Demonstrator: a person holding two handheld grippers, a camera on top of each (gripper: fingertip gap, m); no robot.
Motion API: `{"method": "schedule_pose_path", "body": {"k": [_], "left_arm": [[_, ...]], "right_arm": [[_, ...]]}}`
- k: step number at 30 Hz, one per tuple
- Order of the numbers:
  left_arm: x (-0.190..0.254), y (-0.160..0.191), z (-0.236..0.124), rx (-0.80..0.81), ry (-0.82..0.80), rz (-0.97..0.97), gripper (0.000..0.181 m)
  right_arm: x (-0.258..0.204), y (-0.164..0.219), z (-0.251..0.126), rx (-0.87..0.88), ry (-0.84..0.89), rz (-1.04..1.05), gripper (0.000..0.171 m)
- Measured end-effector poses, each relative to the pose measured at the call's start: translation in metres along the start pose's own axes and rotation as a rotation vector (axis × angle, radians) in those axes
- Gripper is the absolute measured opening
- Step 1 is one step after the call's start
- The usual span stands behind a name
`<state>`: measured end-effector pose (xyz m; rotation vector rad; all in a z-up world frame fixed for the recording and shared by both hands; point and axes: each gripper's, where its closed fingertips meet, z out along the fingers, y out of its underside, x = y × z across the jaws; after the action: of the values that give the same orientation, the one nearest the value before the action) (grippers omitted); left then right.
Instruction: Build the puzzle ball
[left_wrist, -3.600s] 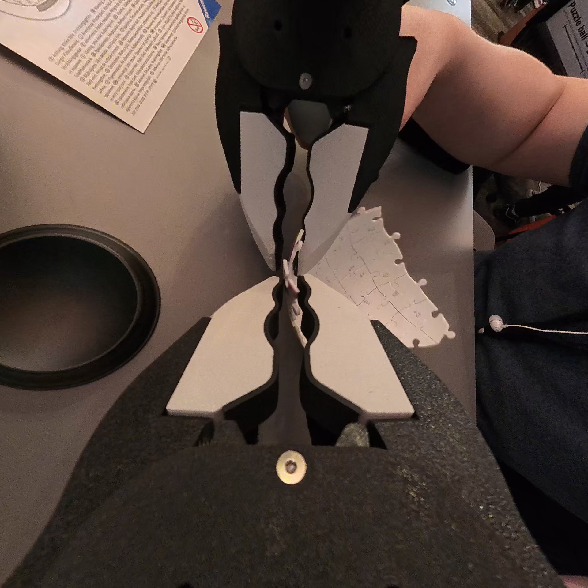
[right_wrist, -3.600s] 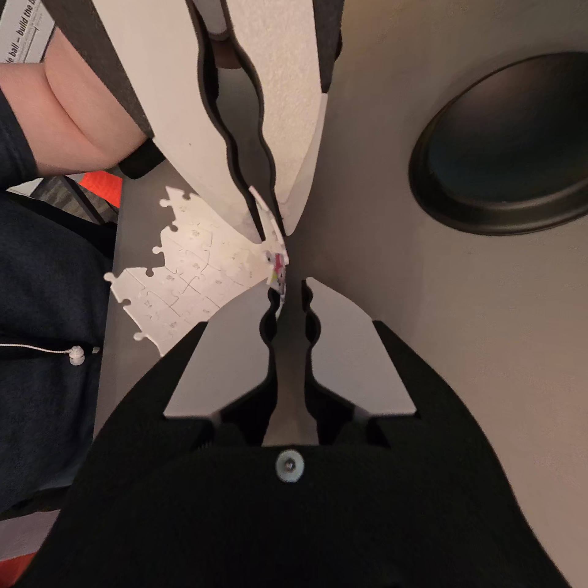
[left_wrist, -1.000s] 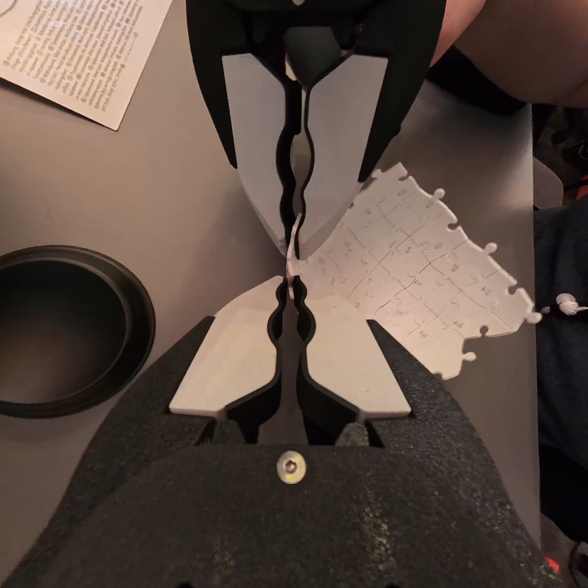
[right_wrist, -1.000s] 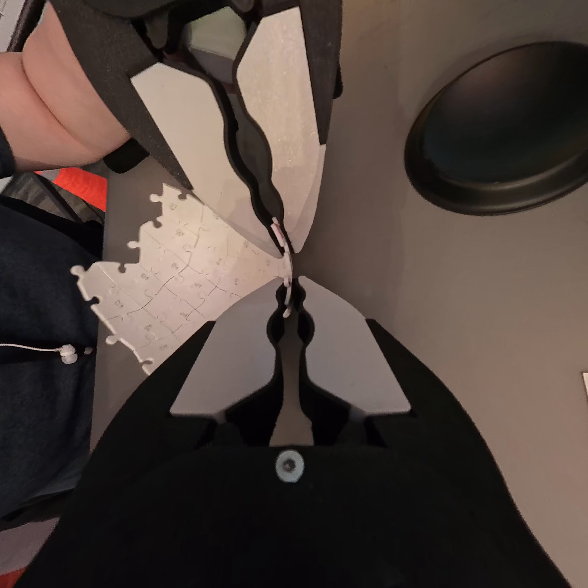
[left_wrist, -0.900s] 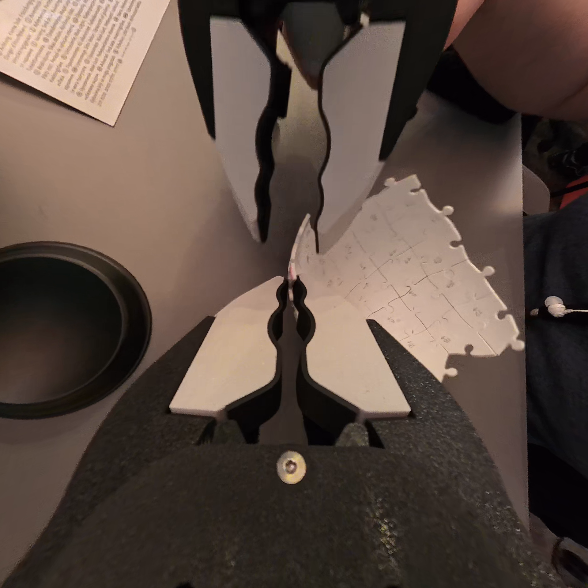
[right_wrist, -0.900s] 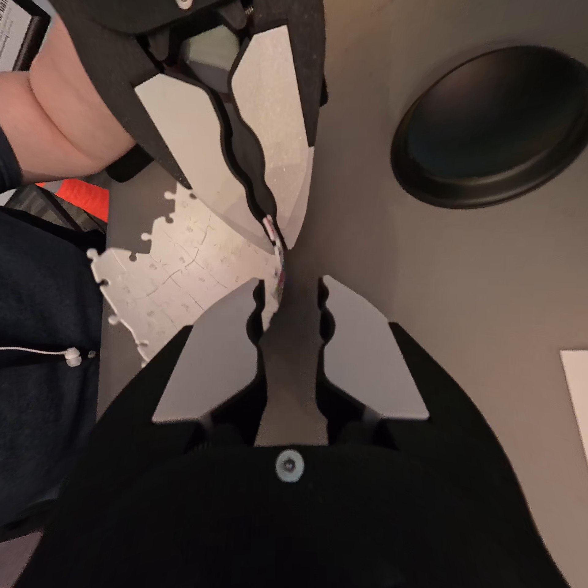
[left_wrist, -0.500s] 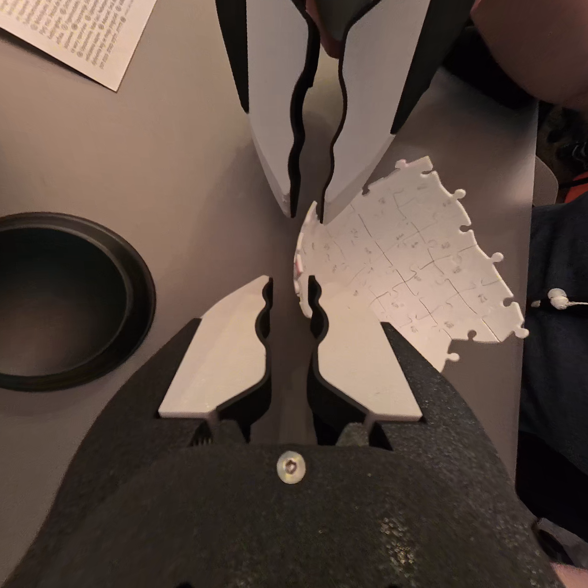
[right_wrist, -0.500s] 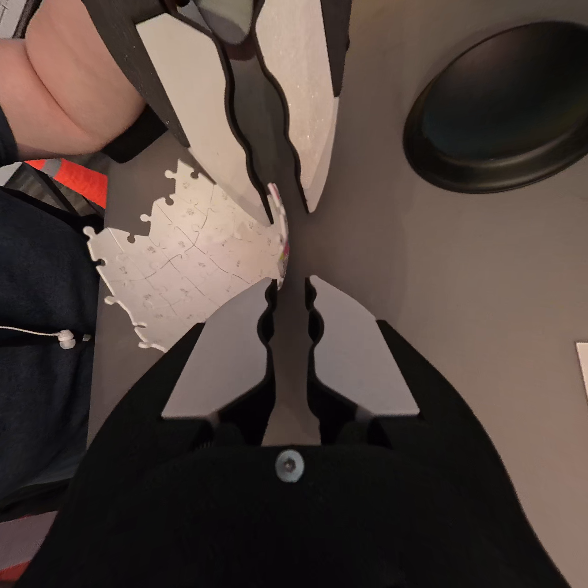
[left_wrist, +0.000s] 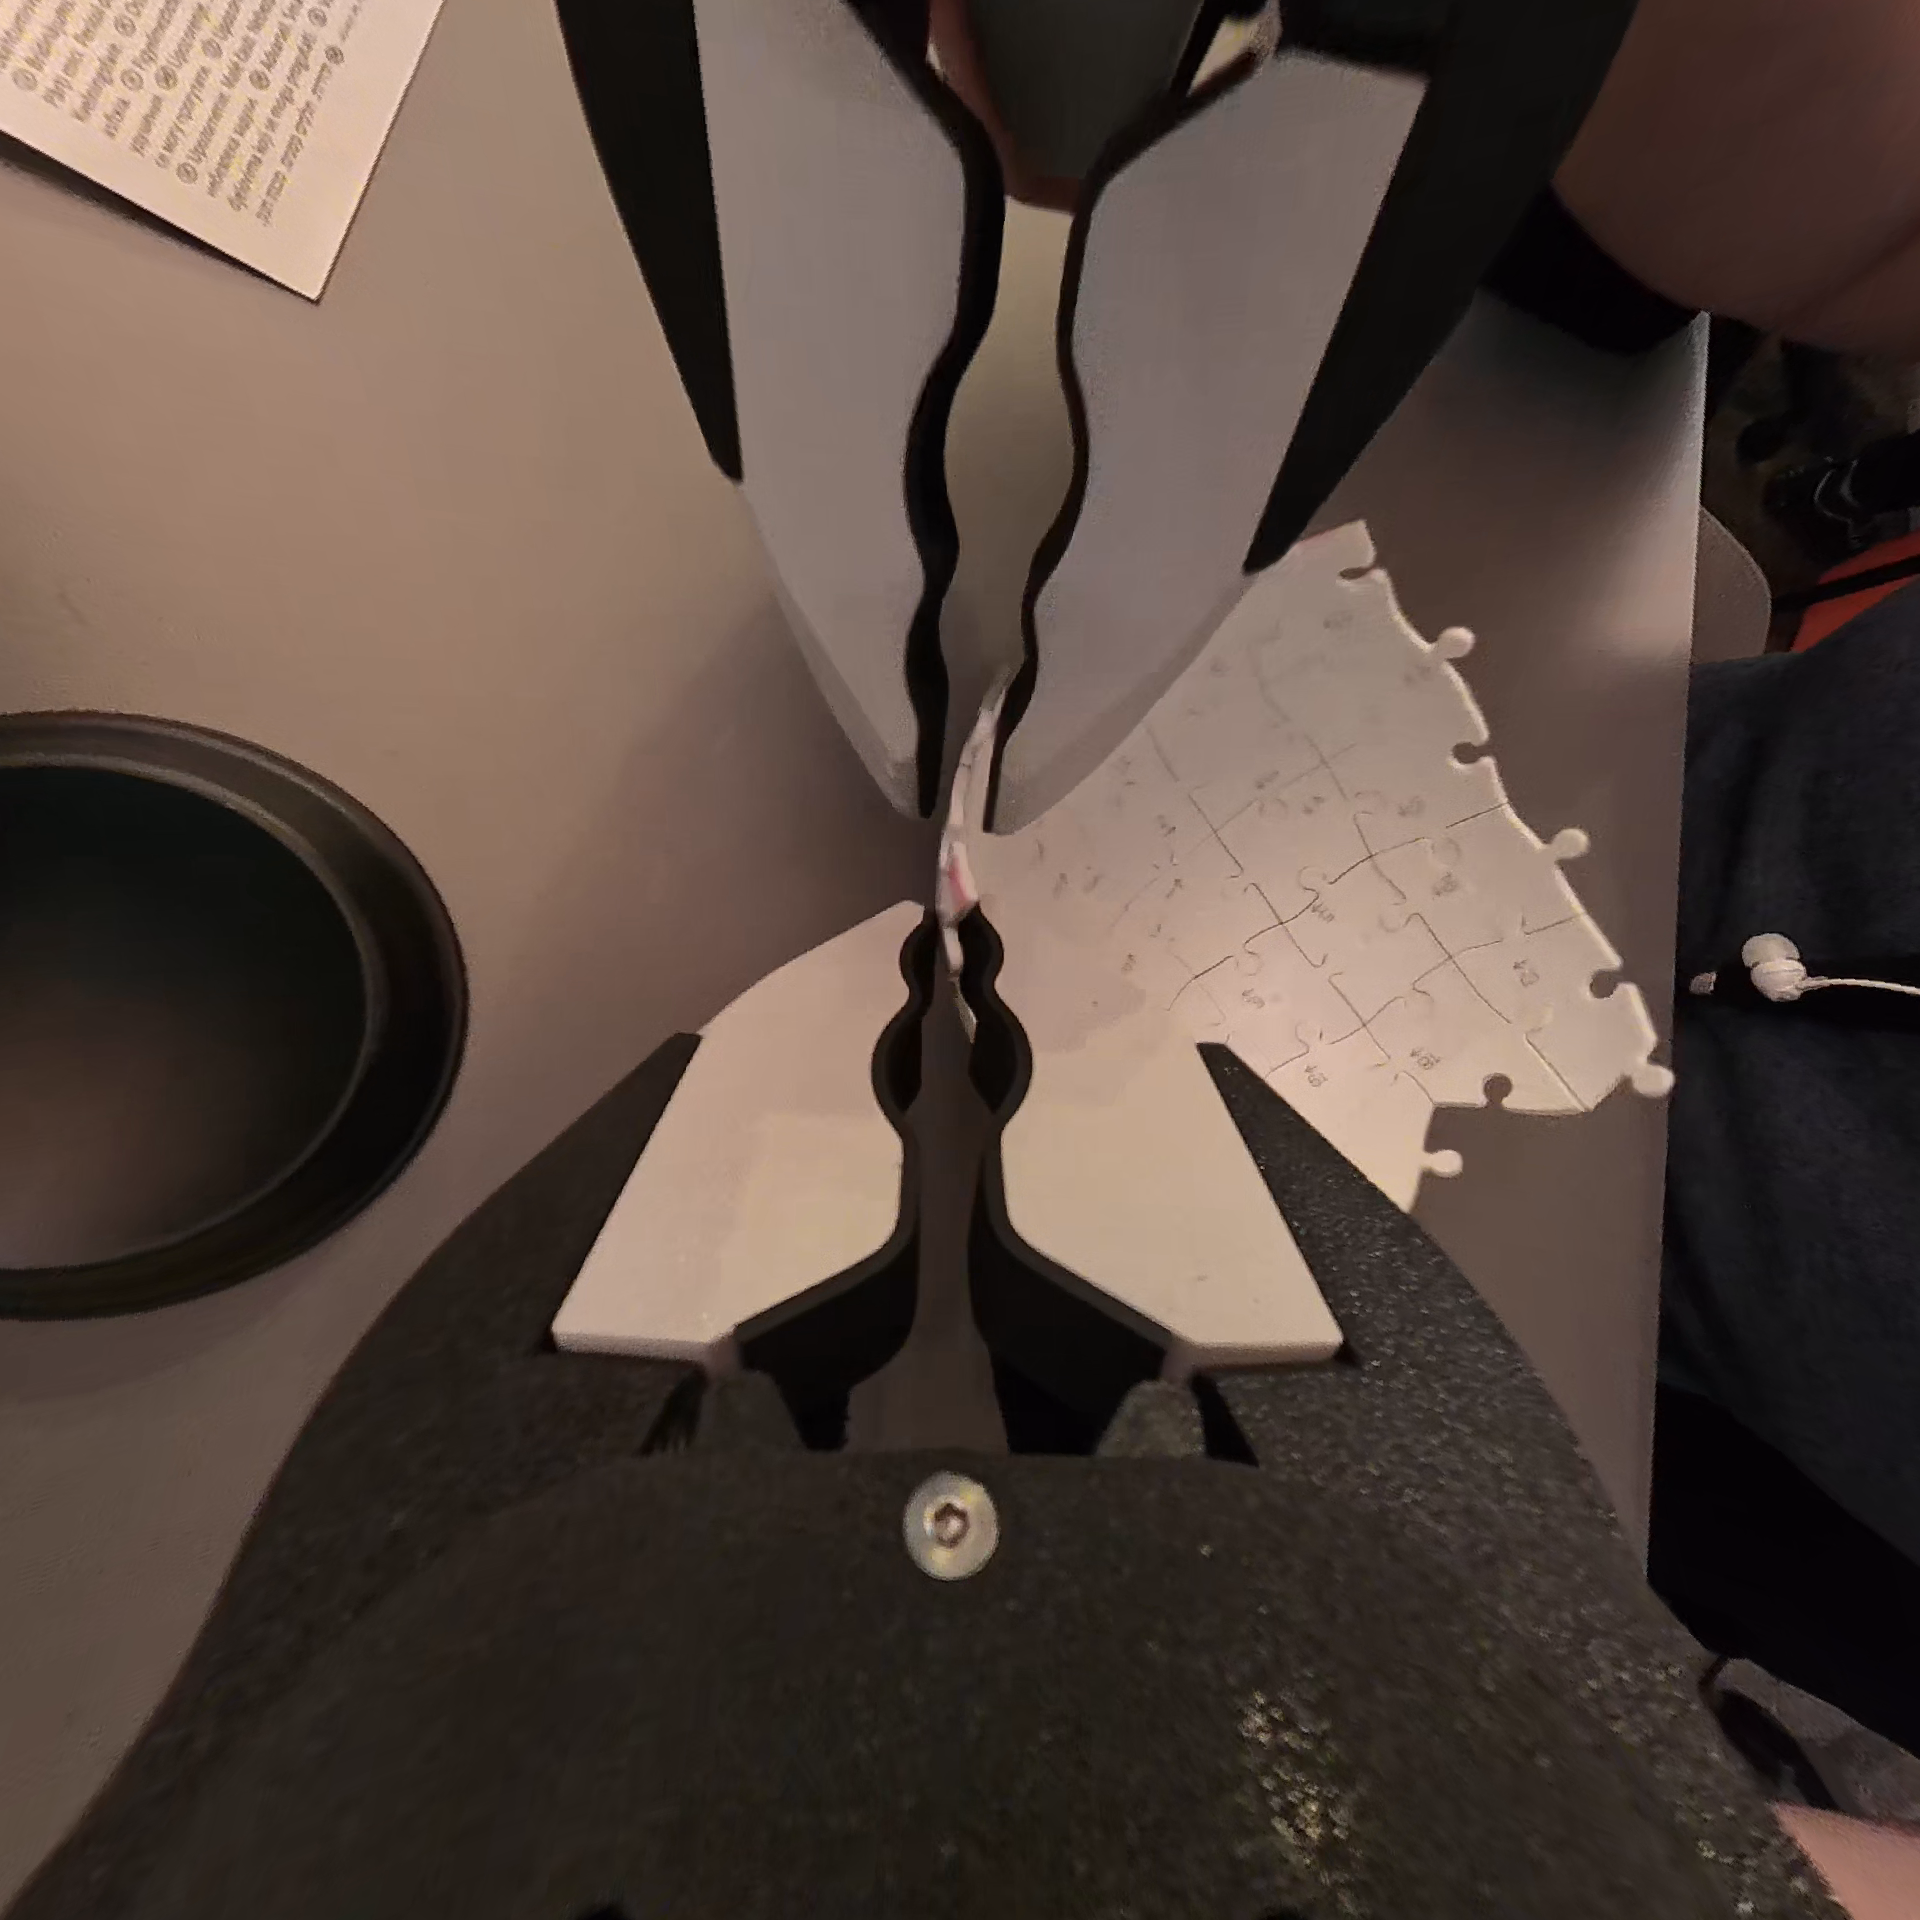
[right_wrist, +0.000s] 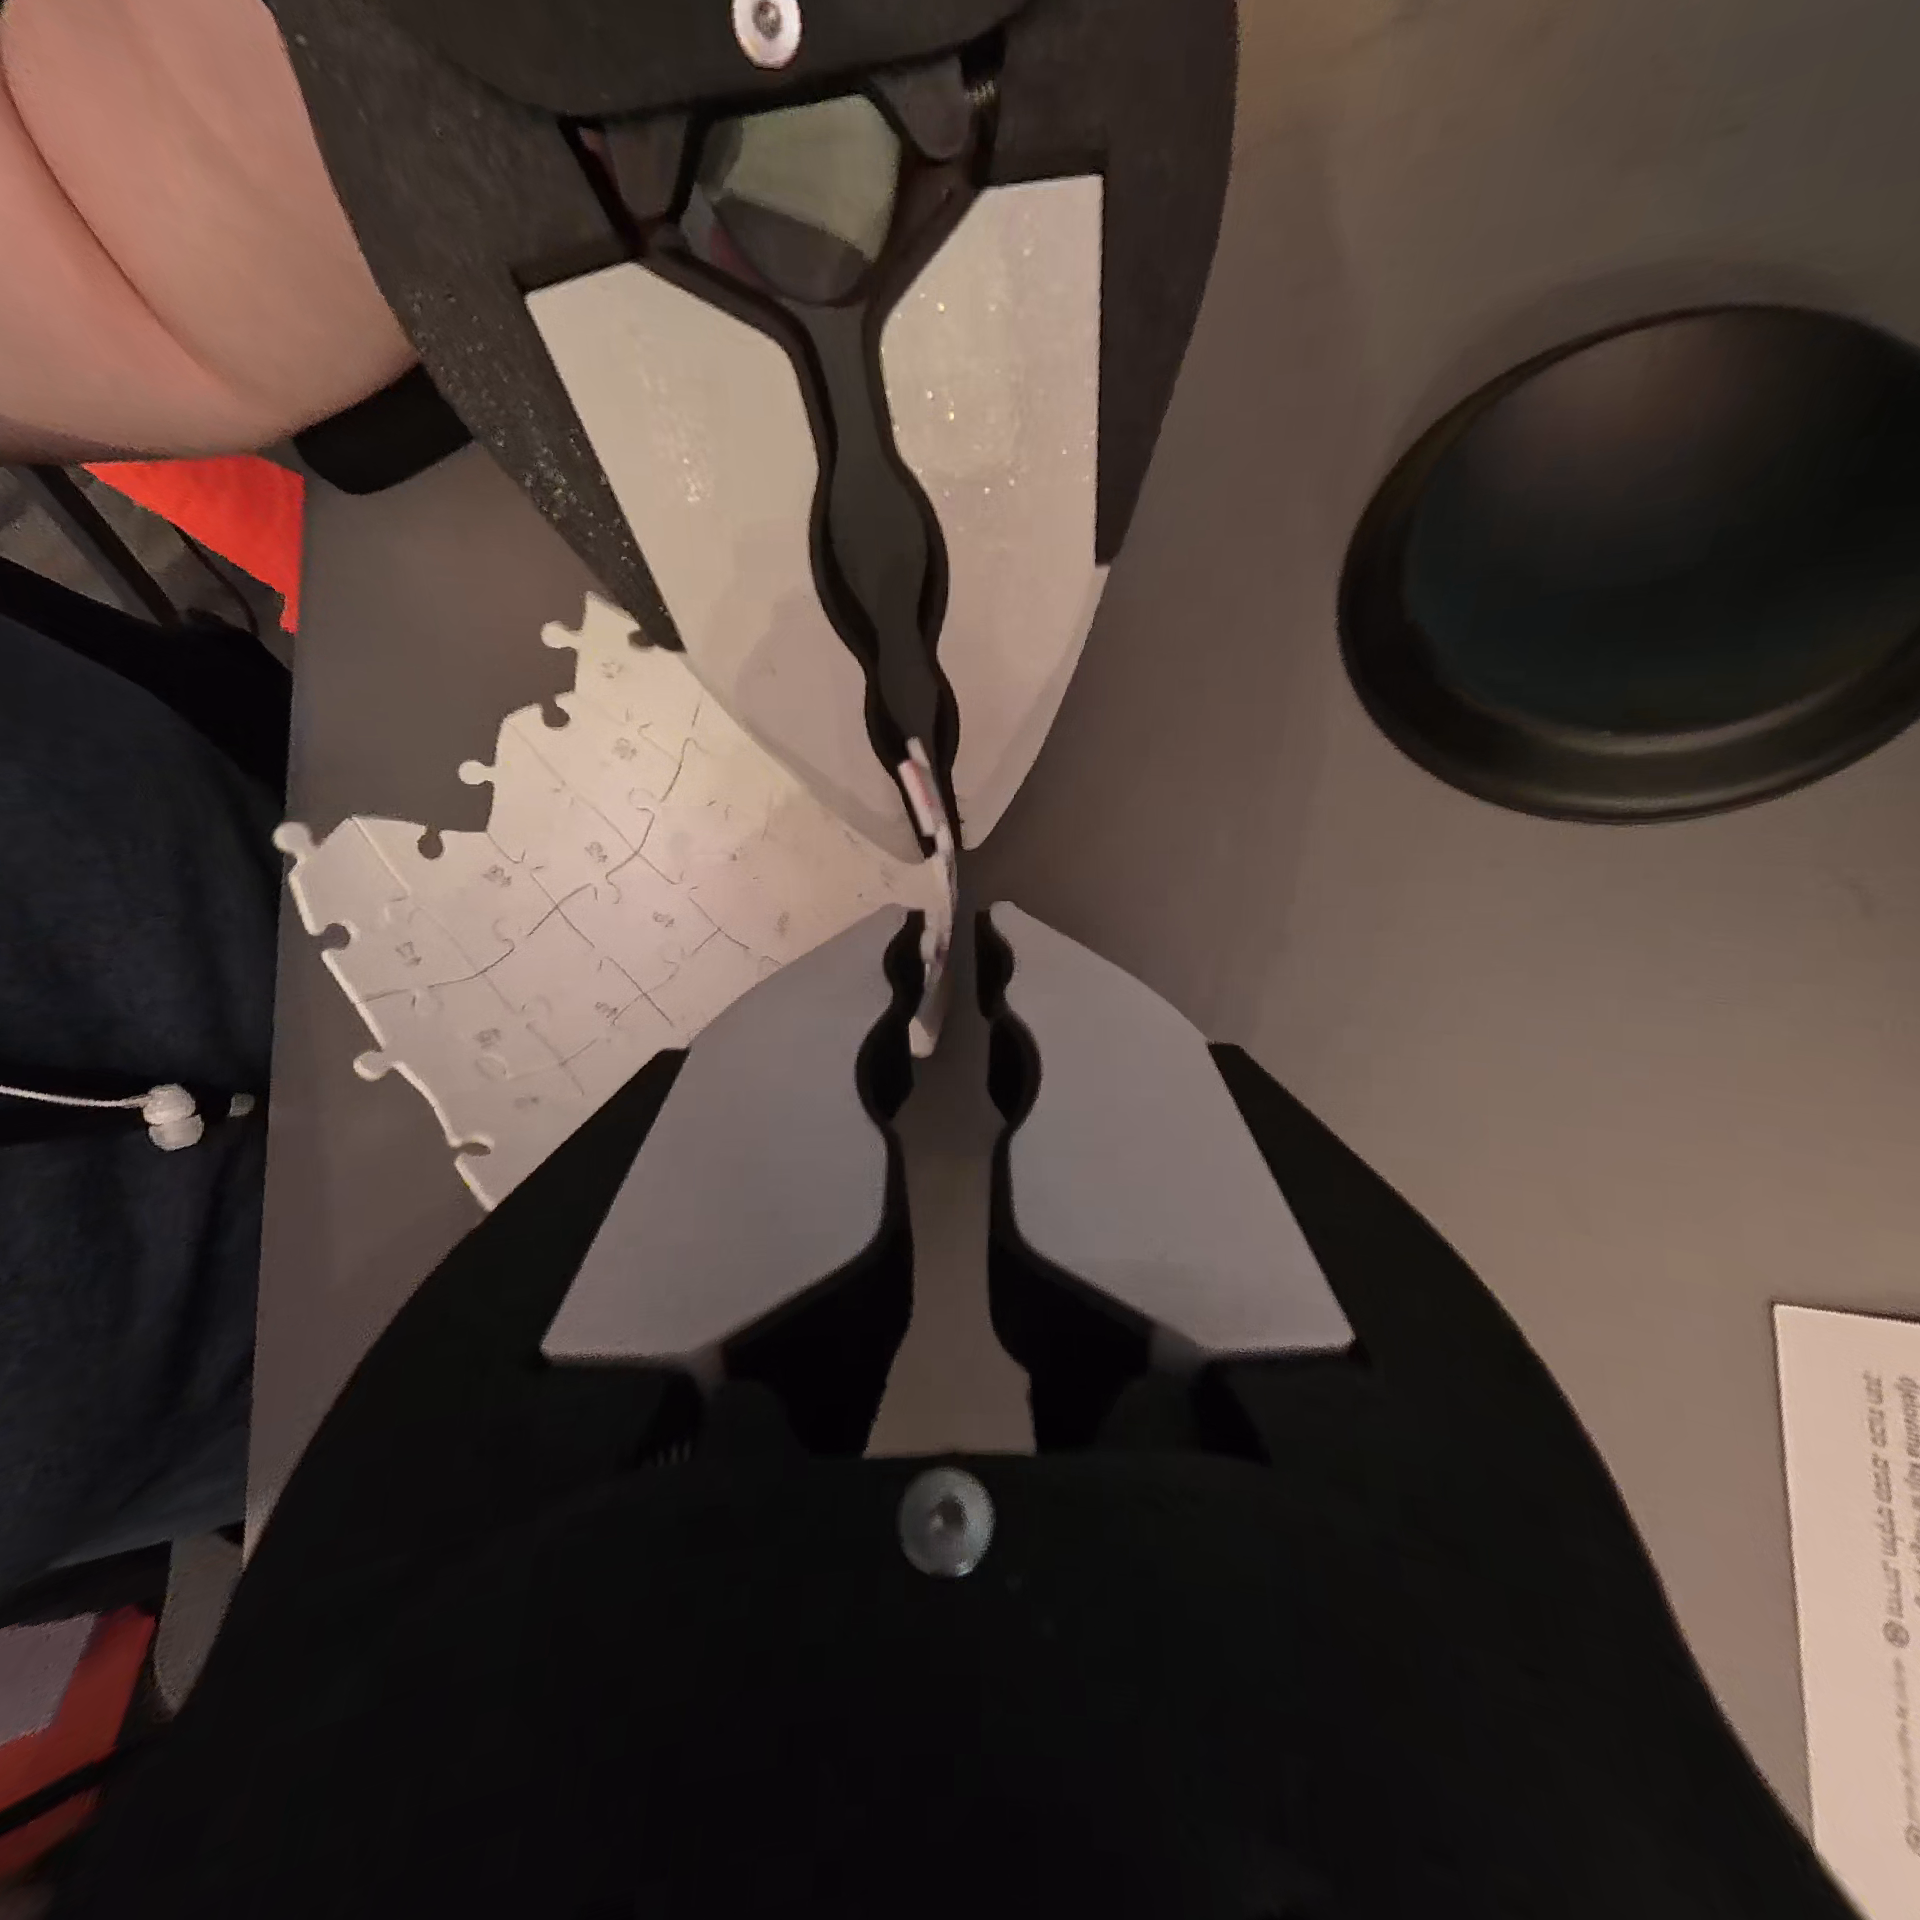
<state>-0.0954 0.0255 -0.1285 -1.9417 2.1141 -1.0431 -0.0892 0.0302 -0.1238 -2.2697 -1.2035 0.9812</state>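
Roughly early-to-mid build, judging by what's joined. Left to right in the left wrist view: sheet of printed paper (left_wrist: 197, 125) at the top corner, black round tray (left_wrist: 208, 1018) on the grey table (left_wrist: 582, 582), both well clear of the work. Tray looks empty from this angle; no loose pieces visible anywhere.

Centre: left gripper (left_wrist: 951, 935) has its fingertips pressed together on the near edge of the puzzle section (left_wrist: 1340, 894). Right gripper (left_wrist: 961, 800) comes in from the opposite side, tips nearly touching the left's, jaws narrowed onto the same edge strip; in the right wrist view a small gap remains around the strip, so I can't tell whether it's actually pinching or just closing in.

Right: the section fans out as one curved shell of interlocked pieces, white backs up, held off the table, with tabs showing along its free edge.

Done: one patch of shell. Left: most of the sphere, closing included. Edge seam between the grippers looks like the current job.
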Motion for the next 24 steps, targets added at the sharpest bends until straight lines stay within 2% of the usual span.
{"method": "schedule_pose_path", "body": {"k": [3, 16, 18, 19, 20, 22, 24], "left_arm": [[0.0, -0.001, 0.001, 0.003, 0.004, -0.01, 0.003], [0.001, -0.001, 0.004, -0.002, 0.016, -0.029, 0.003], [0.001, -0.001, 0.003, 0.0, 0.017, -0.031, 0.003], [0.001, -0.001, 0.003, 0.001, 0.015, -0.03, 0.003], [0.001, -0.001, 0.003, 0.001, 0.012, -0.03, 0.003], [-0.001, -0.001, 0.002, -0.002, 0.001, -0.029, 0.003], [0.0, -0.001, 0.001, 0.003, 0.003, -0.029, 0.003]], "right_arm": [[0.001, 0.003, 0.003, -0.035, 0.017, 0.011, 0.005], [0.0, 0.006, 0.003, -0.053, 0.029, 0.053, 0.004], [0.004, 0.007, 0.003, -0.058, 0.056, 0.066, 0.027], [0.005, 0.011, 0.003, -0.082, 0.065, 0.066, 0.027], [0.006, 0.013, 0.004, -0.094, 0.07, 0.065, 0.023], [0.0, 0.011, 0.006, -0.08, 0.021, 0.073, 0.004], [-0.001, 0.011, 0.005, -0.08, 0.017, 0.086, 0.004]]}}
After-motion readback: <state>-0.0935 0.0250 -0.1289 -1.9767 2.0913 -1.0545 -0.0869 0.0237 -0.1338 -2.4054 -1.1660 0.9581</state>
